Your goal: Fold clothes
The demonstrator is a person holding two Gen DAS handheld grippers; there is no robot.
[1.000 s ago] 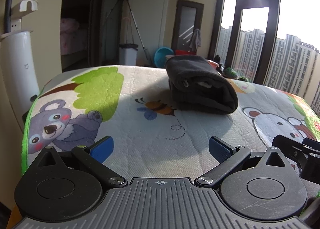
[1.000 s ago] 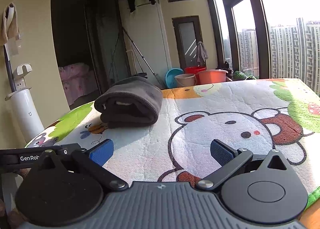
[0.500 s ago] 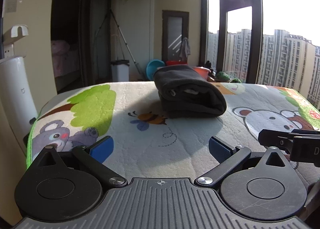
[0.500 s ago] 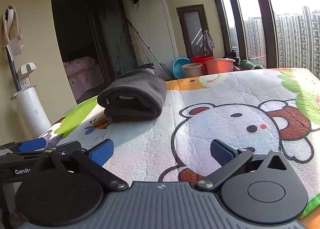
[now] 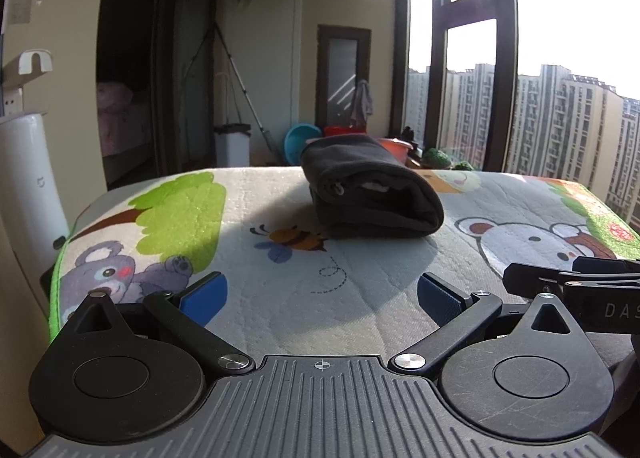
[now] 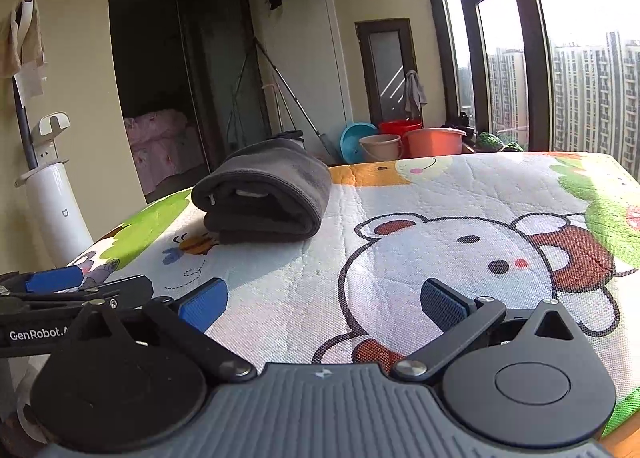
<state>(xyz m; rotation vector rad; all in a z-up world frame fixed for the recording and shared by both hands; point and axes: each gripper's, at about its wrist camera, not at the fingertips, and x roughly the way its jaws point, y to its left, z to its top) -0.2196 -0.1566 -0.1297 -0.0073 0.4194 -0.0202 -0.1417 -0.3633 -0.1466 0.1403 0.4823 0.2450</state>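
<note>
So one folded dark garment (image 5: 372, 185) sits near the mat's (image 6: 460, 193) far edge, bare mat all round it; two grippers: left gripper (image 5: 322, 292) and right gripper (image 6: 324, 300), both spread apart, empty, at the near edge

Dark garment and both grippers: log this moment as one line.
dark garment: folded, on mat | left gripper: open, empty | right gripper: open, empty | contact: none

A table covered by a cartoon-printed mat (image 5: 360, 322) with bears, a bee and green trees. One folded dark grey garment (image 5: 372, 189) lies on it, toward the far left side.
</note>
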